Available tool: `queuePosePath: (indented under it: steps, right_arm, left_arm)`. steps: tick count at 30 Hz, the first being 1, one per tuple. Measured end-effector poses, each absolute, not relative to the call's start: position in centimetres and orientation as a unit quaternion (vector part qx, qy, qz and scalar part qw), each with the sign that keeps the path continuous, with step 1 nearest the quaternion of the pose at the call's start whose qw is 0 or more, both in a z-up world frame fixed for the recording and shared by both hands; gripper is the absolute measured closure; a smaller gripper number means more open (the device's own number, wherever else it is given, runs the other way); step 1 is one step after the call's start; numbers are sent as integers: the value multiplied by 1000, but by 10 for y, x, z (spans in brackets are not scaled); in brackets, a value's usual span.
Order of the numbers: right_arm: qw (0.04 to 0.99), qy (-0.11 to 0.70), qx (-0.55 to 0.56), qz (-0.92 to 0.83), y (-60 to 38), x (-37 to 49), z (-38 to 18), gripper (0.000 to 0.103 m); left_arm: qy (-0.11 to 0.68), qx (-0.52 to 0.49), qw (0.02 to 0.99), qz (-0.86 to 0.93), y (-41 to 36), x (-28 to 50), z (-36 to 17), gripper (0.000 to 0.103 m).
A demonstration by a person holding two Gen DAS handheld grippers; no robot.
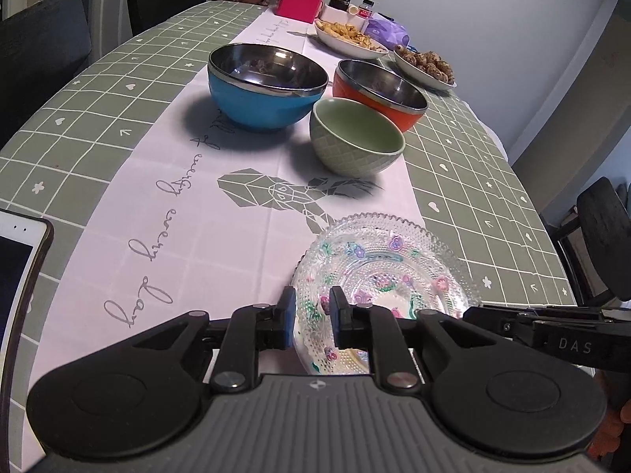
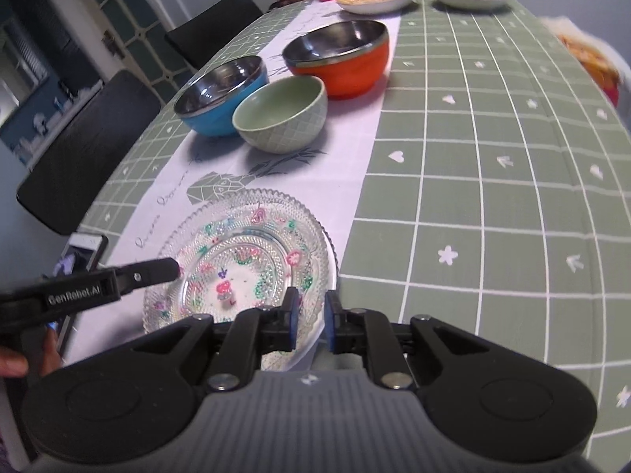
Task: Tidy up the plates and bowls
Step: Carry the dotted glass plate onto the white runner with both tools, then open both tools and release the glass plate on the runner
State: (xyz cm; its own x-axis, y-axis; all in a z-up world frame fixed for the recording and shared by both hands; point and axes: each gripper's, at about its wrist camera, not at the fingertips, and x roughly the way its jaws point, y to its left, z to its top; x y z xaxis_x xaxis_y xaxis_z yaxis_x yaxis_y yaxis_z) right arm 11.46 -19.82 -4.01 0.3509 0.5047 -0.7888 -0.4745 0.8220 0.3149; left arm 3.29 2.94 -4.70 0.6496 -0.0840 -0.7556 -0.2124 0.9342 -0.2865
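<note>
A clear glass plate with painted flowers lies on the white runner near the table's front; it also shows in the right wrist view. My left gripper straddles its near left rim, jaws a plate-rim width apart. My right gripper straddles its near right rim the same way. Whether either presses the rim is unclear. Beyond stand a green ceramic bowl, a blue steel-lined bowl and an orange steel-lined bowl. The other gripper shows in each view.
A phone lies at the table's left edge. Two plates of food, a pink box, jars and bottles stand at the far end. Dark chairs line the left side; another chair is at right.
</note>
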Motion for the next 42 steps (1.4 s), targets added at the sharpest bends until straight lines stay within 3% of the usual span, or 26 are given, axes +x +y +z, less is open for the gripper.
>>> queuePosePath:
  steps: [8, 12, 15, 18, 23, 32, 42]
  right_arm:
    - [829, 466, -31, 307, -190, 108, -38, 85]
    - [825, 471, -28, 311, -189, 107, -39, 78]
    - [825, 471, -28, 311, -189, 107, -38, 77]
    - [825, 472, -21, 311, -191, 107, -38, 69]
    - [825, 470, -6, 312, -192, 109, -37, 64]
    - [831, 461, 19, 309, -195, 113, -36, 38]
    - [847, 449, 17, 283, -194, 124, -34, 34]
  left_arm:
    - [417, -163, 893, 36, 27, 32, -48, 82]
    - [415, -155, 896, 37, 26, 32, -47, 80]
    - [409, -156, 898, 43, 29, 32, -46, 72]
    - [397, -159, 902, 51, 33, 31, -42, 67]
    - [382, -170, 907, 46, 36, 30, -38, 48]
    - [366, -159, 916, 32, 31, 32, -33, 31]
    - [365, -177, 914, 4, 33, 38, -20, 31]
